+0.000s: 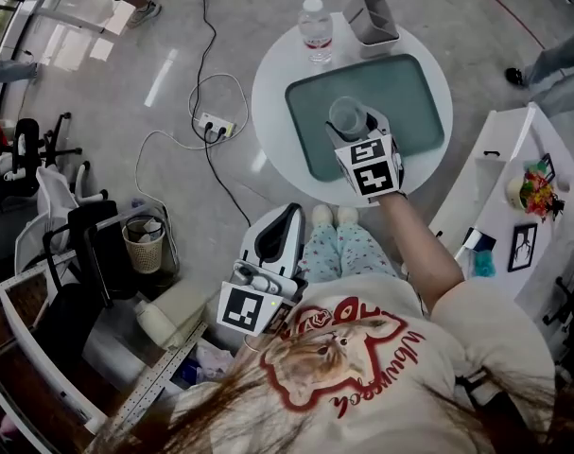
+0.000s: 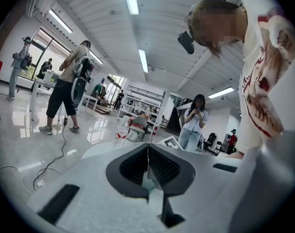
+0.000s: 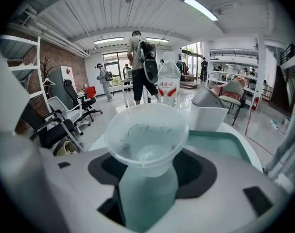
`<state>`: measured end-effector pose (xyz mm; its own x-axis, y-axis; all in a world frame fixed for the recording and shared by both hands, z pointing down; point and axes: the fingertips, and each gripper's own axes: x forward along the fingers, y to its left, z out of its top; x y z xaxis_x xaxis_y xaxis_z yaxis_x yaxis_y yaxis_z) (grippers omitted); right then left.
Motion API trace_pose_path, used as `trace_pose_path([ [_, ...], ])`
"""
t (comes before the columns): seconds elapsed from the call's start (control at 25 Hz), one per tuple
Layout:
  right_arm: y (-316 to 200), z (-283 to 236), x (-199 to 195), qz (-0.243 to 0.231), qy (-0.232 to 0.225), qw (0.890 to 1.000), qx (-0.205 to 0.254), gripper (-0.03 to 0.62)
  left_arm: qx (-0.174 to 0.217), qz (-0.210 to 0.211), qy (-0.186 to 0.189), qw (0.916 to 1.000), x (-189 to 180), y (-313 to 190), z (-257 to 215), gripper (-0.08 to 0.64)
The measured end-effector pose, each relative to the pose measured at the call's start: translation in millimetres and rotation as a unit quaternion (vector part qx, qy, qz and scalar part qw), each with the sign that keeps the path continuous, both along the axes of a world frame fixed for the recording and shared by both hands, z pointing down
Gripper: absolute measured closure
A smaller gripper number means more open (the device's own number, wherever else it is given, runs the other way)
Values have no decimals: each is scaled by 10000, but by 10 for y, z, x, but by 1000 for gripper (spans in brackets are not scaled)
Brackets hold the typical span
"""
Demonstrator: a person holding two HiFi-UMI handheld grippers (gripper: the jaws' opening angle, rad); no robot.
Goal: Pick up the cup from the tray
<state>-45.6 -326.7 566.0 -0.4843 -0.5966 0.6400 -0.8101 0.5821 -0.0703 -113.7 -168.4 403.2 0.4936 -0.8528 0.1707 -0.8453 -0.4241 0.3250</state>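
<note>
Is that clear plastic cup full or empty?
Empty. The right gripper view looks into the clear plastic cup, gripped by the right tool, and shows only its bare bottom.

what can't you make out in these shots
Whether the cup is off the tray: the right gripper hides its base in the head and right gripper views.
Bottle label print: too small to read in either view.
Inside of the grey bin: too small in the head view, and only its outer wall shows in the right gripper view.
</note>
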Motion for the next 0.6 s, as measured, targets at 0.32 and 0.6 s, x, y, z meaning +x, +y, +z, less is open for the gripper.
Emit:
trace_pose_path([
  [0.32, 130, -163, 7, -1, 30, 9999, 134, 319, 107, 97, 77, 9999, 9, 43, -66, 545],
  [0.6, 230, -324, 22, -3, -2, 9997, 244, 319, 259, 186, 55, 9995, 12, 80, -106, 545],
])
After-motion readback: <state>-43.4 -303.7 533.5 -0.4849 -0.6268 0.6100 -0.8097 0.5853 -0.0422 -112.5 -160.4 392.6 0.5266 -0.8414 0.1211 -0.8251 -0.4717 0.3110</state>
